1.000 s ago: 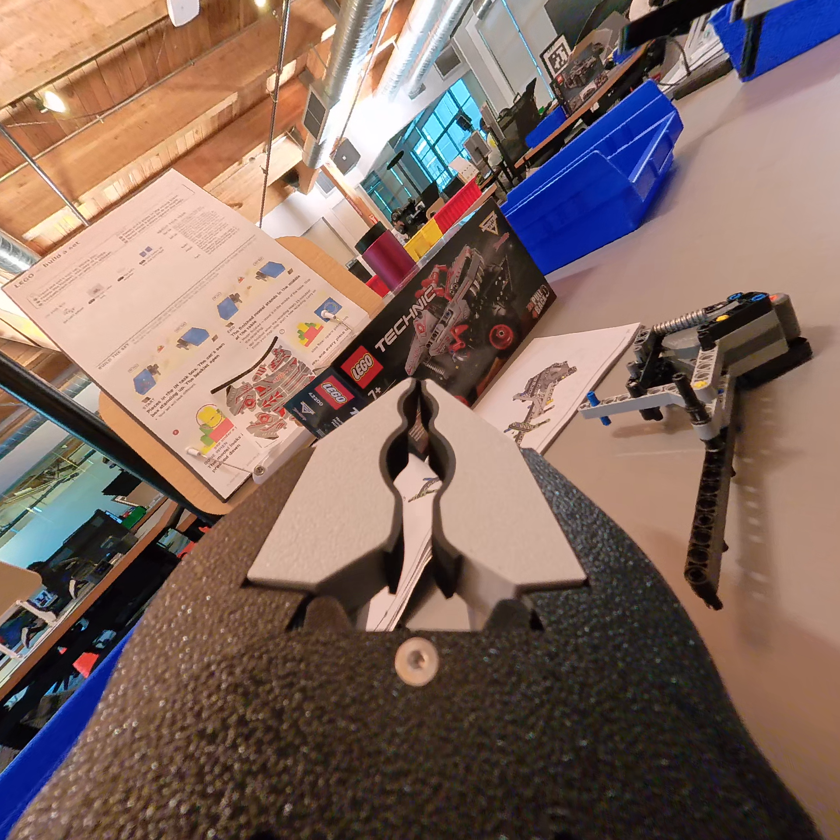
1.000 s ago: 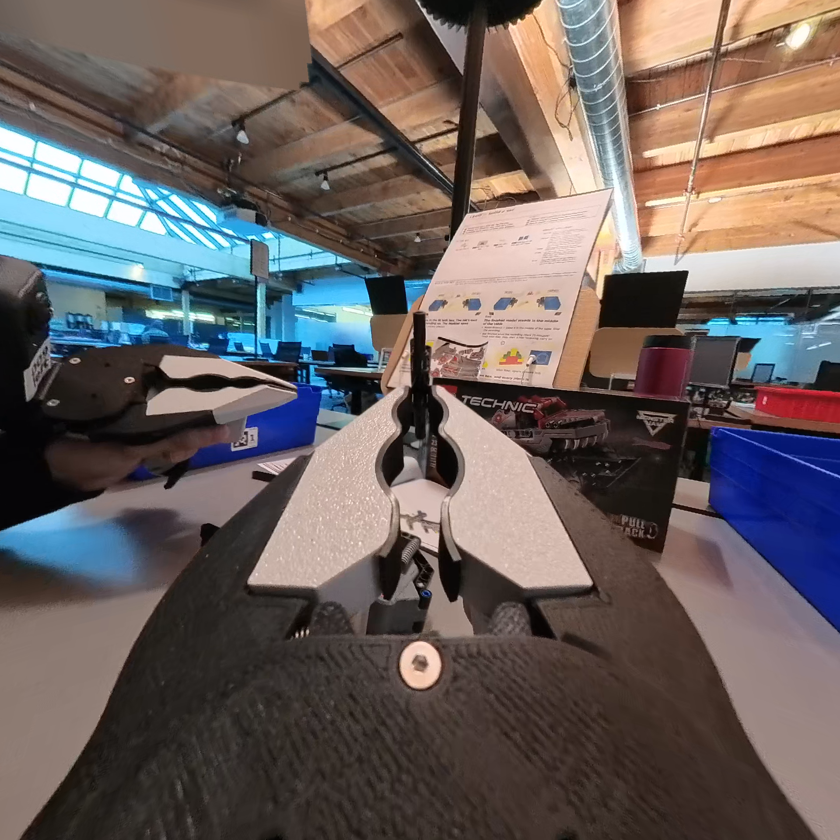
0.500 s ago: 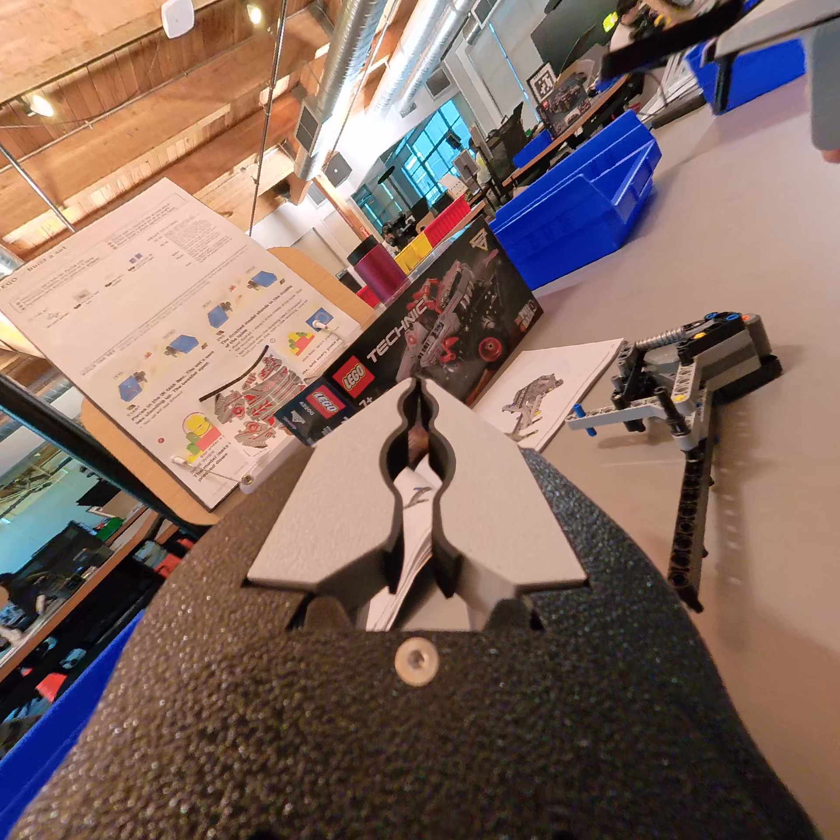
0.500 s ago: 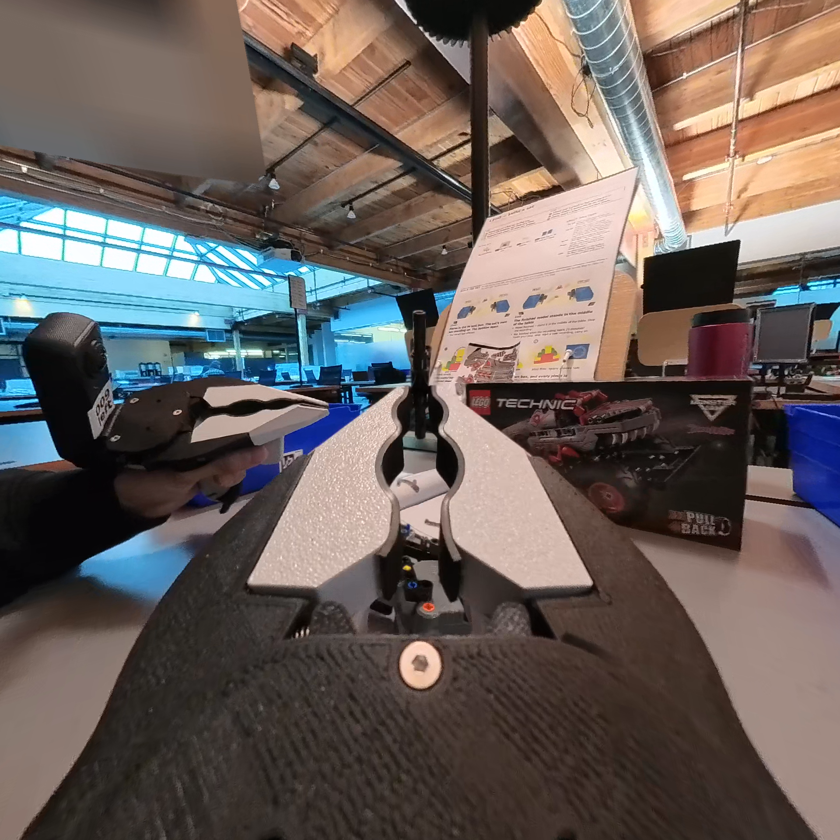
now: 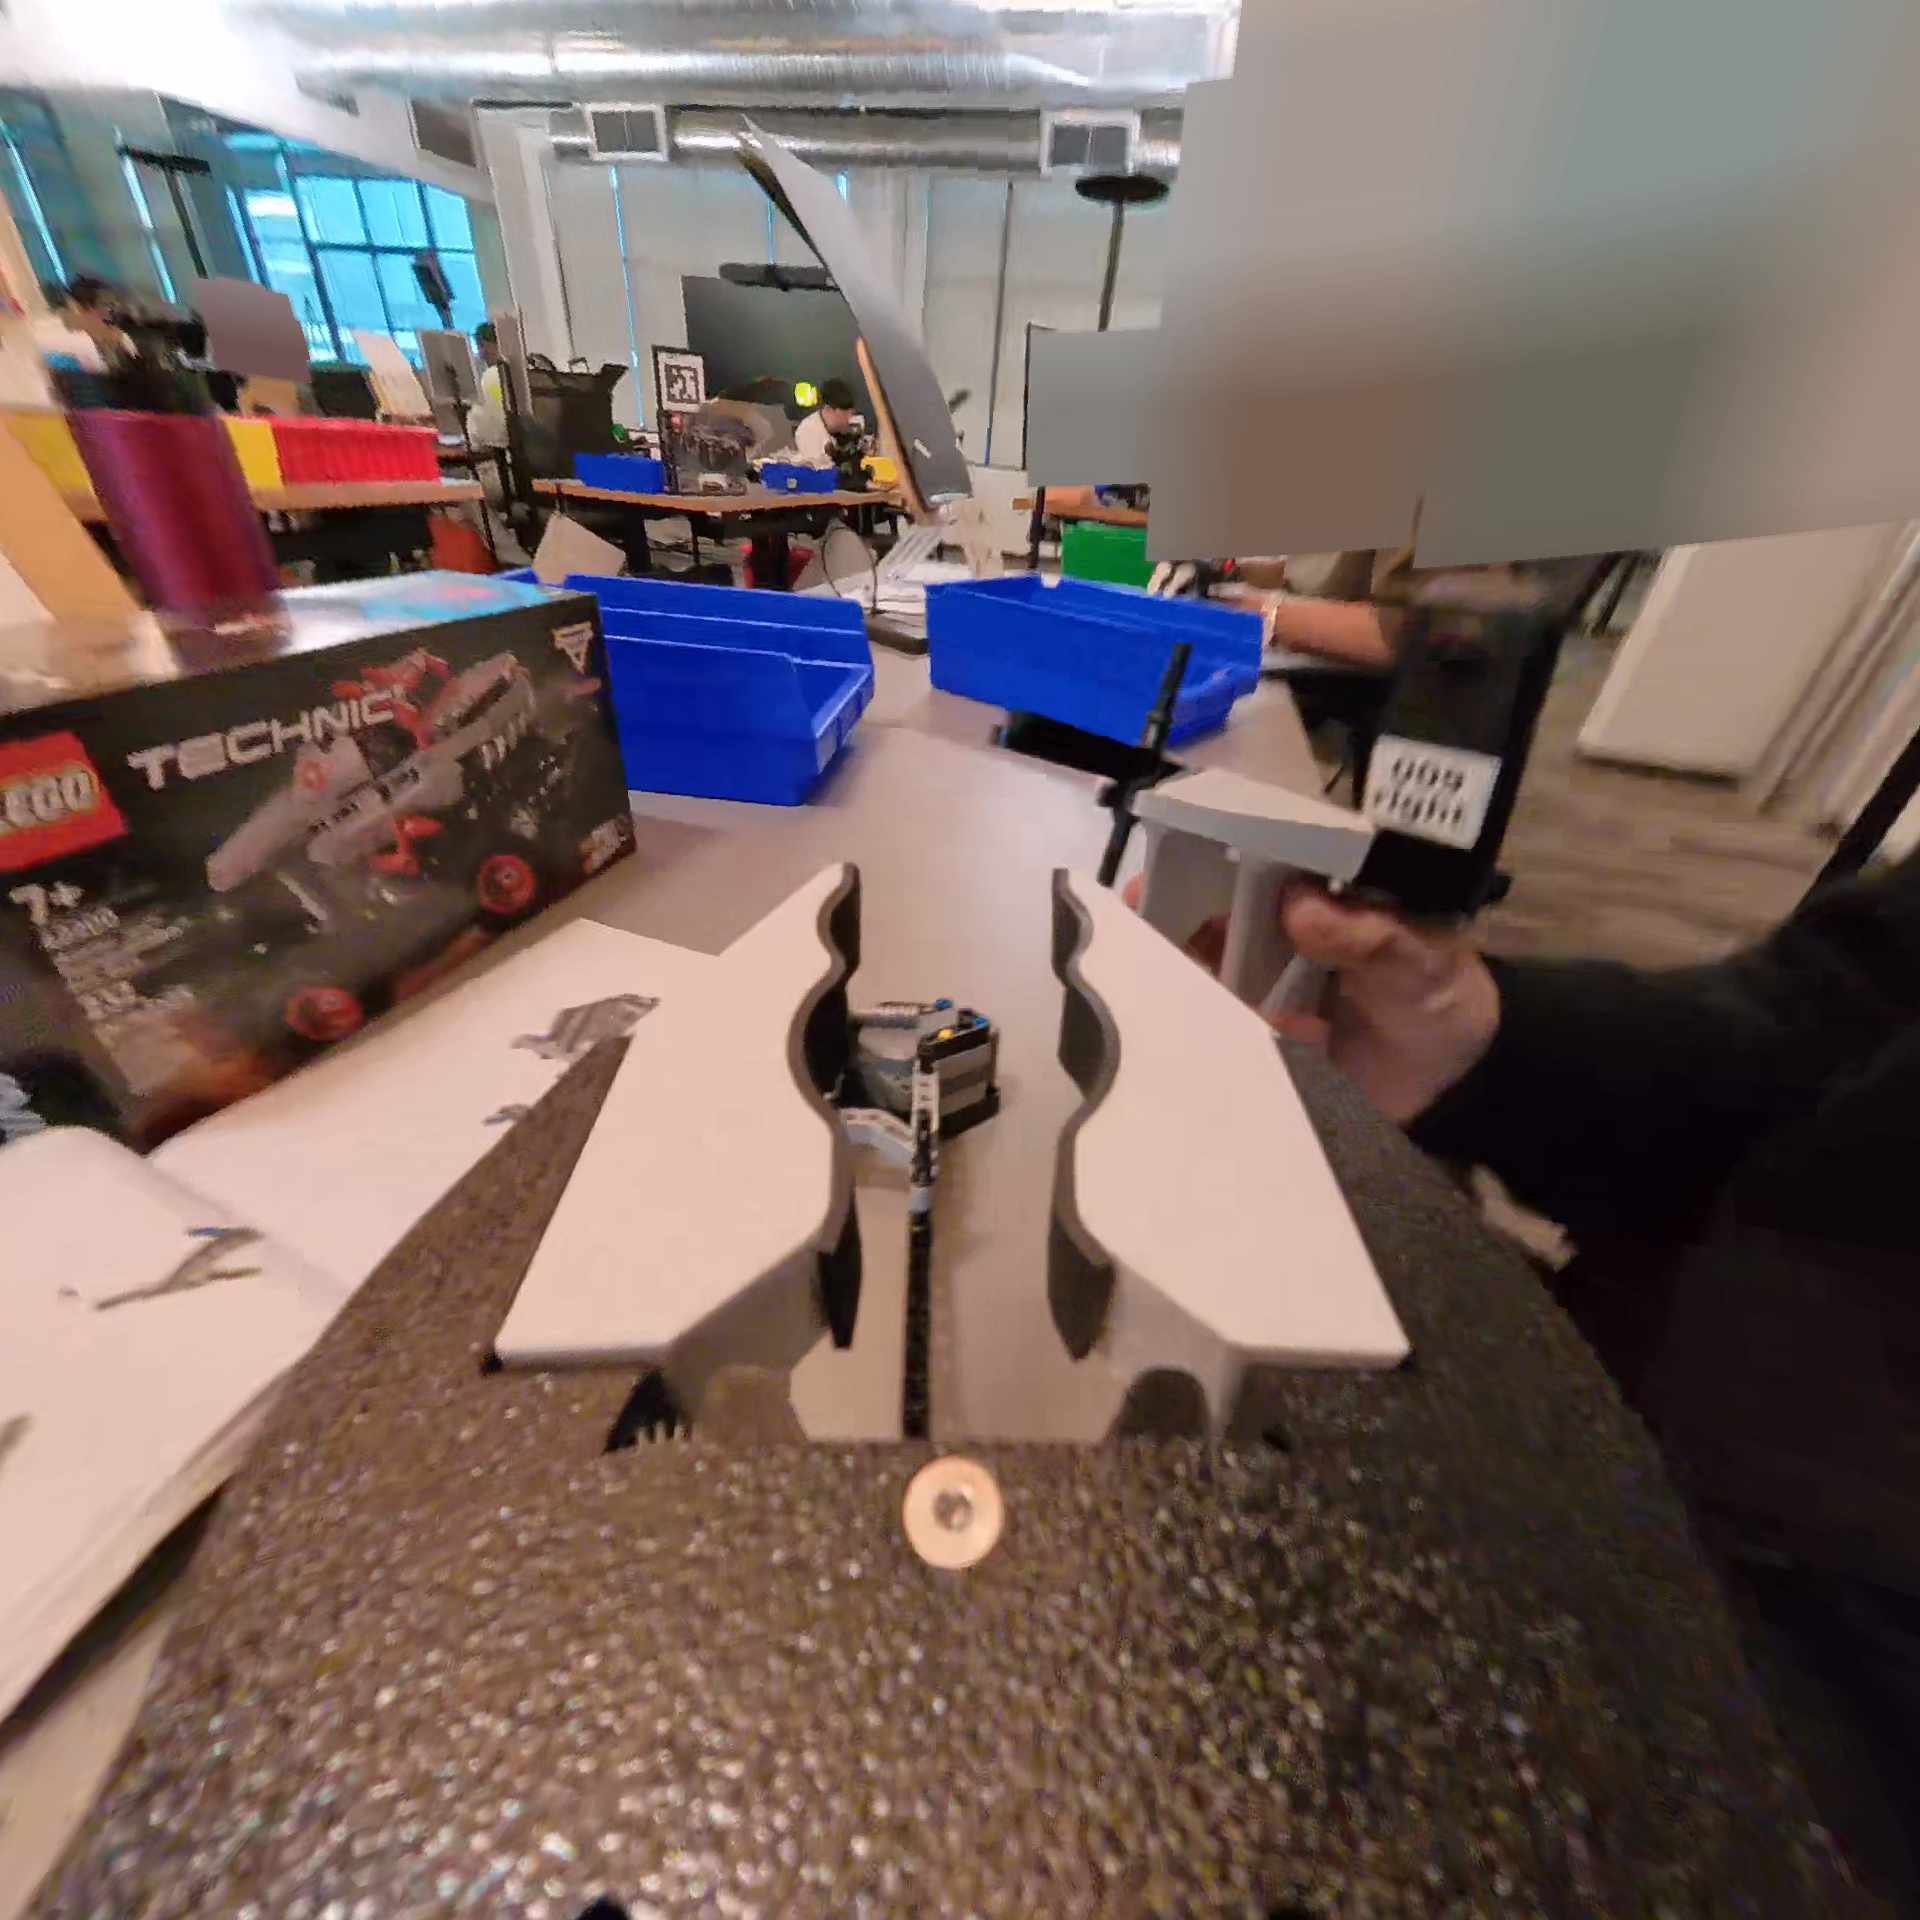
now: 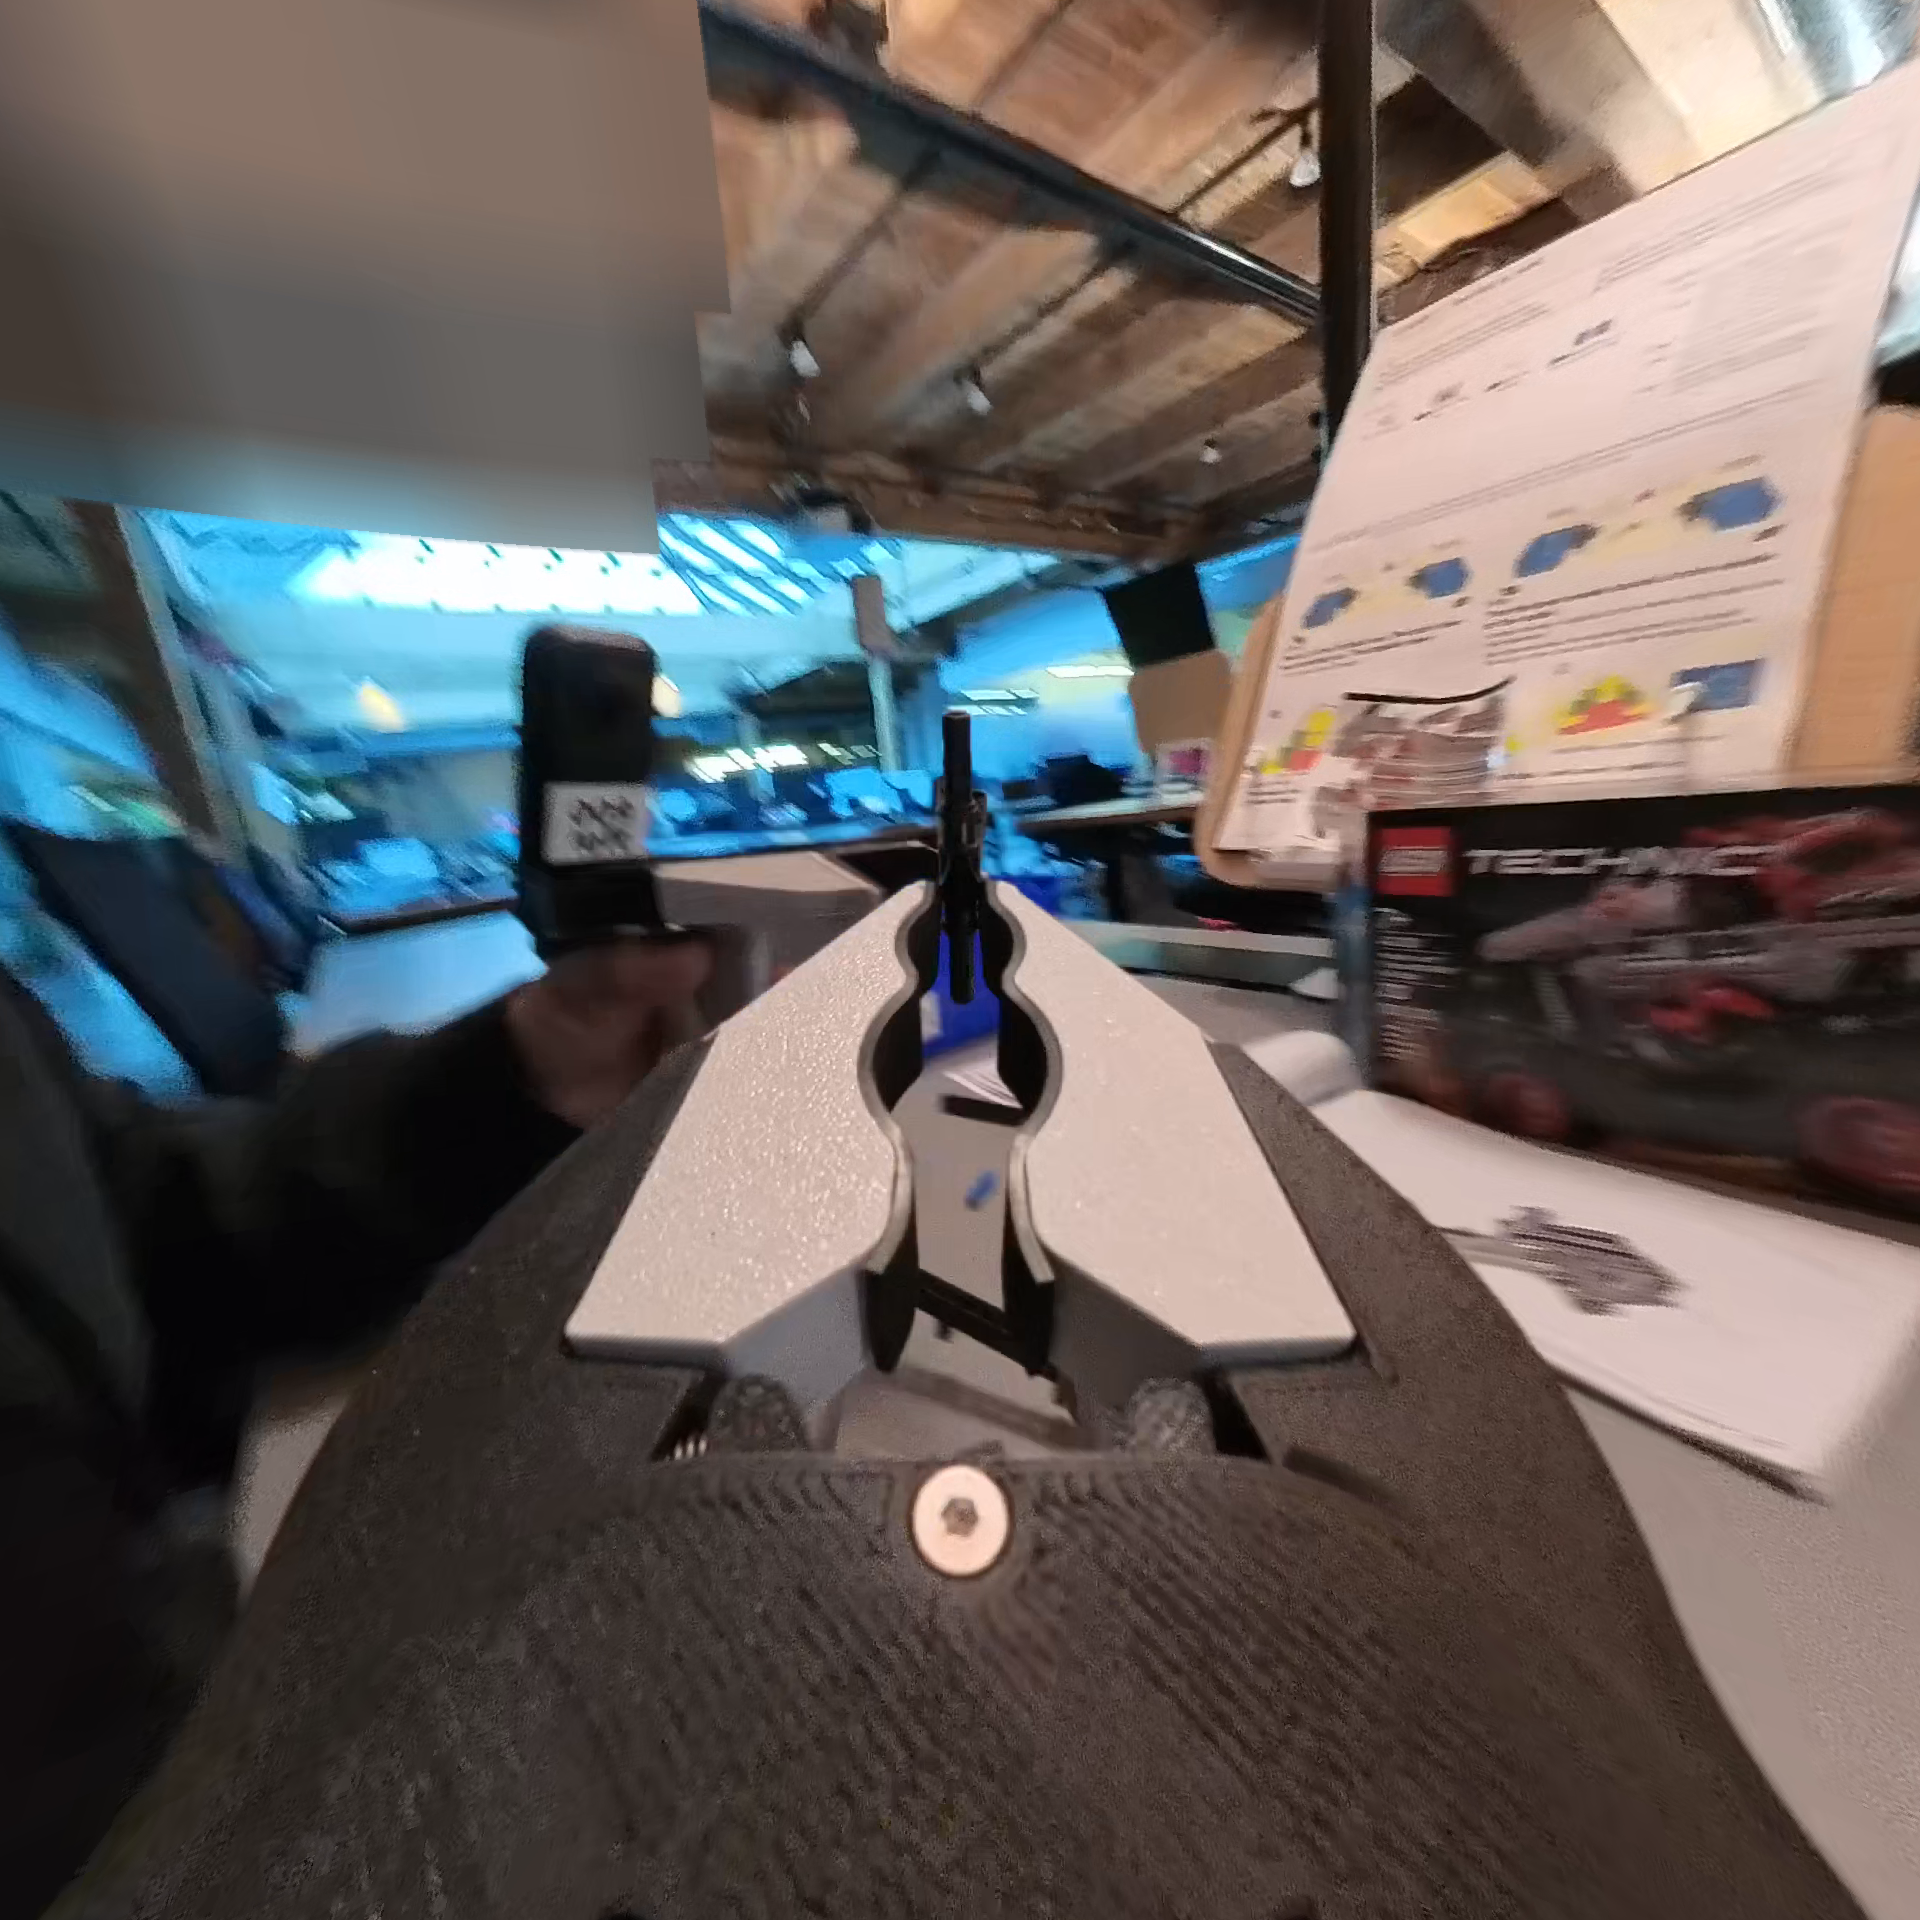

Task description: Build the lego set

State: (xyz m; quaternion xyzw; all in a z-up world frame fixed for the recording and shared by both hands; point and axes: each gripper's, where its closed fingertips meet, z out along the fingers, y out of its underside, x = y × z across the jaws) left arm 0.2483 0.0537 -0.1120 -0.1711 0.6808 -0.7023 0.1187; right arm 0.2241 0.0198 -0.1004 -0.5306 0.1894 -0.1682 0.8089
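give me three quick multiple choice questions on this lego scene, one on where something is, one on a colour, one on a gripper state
1. Where does the partly built model show in the left wrist view?
A. between the left gripper's open fingers
B. on top of the set box
C. inside a bin

2. What colour are the bins behind?
A. green
B. blue
C. white

3. What is the right gripper doing?
A. open and empty
B. shut on a black axle piece
C. shut on the booklet

Answers: 1 A, the model lies on the table in the left gripper's gap. 2 B, both are blue. 3 B, the black axle piece stands clamped at the tips.
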